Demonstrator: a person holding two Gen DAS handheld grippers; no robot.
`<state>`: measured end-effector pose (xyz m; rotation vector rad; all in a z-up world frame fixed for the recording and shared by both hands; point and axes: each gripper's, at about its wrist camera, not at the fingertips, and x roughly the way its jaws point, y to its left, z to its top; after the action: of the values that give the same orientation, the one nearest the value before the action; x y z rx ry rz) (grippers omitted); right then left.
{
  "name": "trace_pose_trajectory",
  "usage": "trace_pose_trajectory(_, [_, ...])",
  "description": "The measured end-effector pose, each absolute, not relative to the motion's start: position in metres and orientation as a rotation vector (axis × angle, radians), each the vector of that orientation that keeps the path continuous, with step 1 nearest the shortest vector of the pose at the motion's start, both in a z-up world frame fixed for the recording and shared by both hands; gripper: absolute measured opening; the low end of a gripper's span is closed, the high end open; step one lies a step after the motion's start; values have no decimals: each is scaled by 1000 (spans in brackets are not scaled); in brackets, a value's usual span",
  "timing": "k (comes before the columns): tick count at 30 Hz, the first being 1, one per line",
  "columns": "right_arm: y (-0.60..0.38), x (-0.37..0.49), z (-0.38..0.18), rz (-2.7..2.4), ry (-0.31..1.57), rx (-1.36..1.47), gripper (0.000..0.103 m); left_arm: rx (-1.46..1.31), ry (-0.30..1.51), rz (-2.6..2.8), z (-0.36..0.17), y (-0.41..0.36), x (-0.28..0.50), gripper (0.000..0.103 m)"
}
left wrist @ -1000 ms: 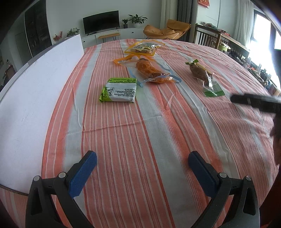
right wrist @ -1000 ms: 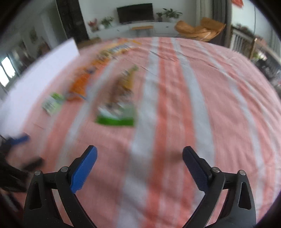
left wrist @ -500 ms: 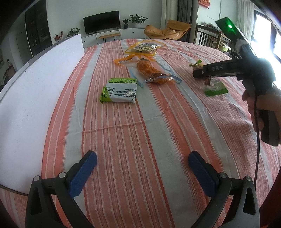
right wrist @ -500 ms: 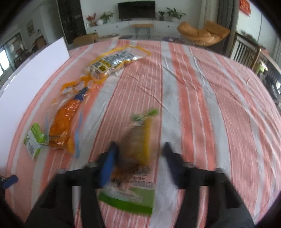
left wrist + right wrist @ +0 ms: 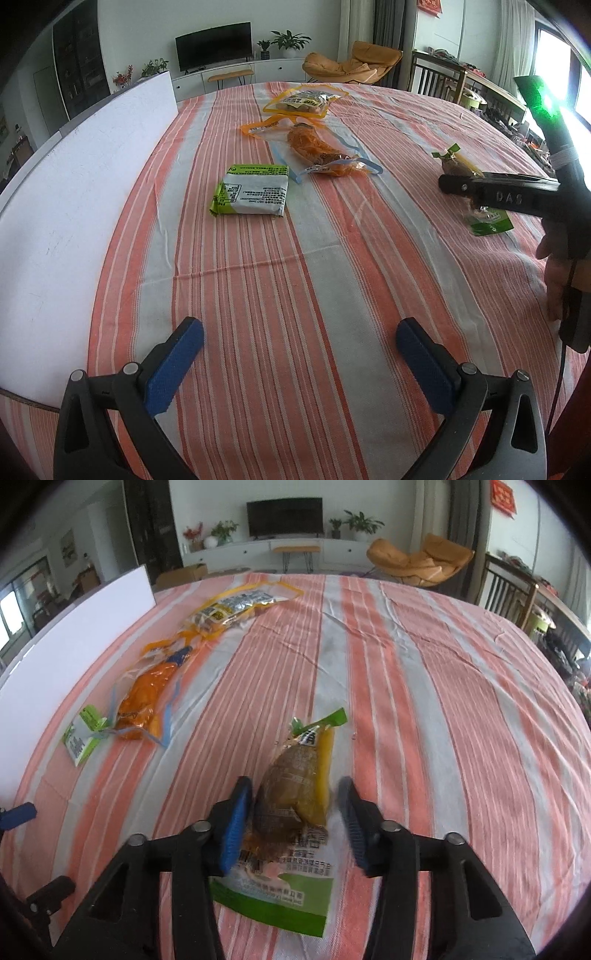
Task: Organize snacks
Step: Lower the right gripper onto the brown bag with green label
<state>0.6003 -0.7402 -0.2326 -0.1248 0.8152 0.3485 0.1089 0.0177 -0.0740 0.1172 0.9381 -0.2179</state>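
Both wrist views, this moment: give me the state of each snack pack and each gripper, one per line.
Left gripper: open, empty, above bare cloth.
Right gripper: open around the green-edged pack, jaws have just been opening; left pad close against it, right pad clear.
Green-edged pack: sealed, flat on the cloth.
Orange pack: sealed, flat, untouched.
Yellow-rimmed pack: flat, farthest away.
Green-and-white pack: flat, sealed.

Both tongs (image 5: 295,365) (image 5: 291,812) (blue-padded) agape

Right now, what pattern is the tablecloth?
Orange-pink and white stripes on the tablecloth; clearest in the left wrist view.
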Motion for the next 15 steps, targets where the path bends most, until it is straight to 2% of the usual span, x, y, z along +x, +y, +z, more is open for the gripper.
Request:
trace_pose_trajectory(2, [-734,600,-234,333,825,-162,82,117,938,-218,-74,18,109,103])
trace_pose_trajectory(3, [-731,601,-235,333,830,-175,86,117,938,-218,-74,18,109,103])
trace_pose_trajectory(12, [-733,604,-238,326,839,-157,89,112,944,-231,-73,19,109,103])
trace_pose_trajectory(15, [-733,604,-238,319,838,-158,89,35,954,-284,-69,31,109,103])
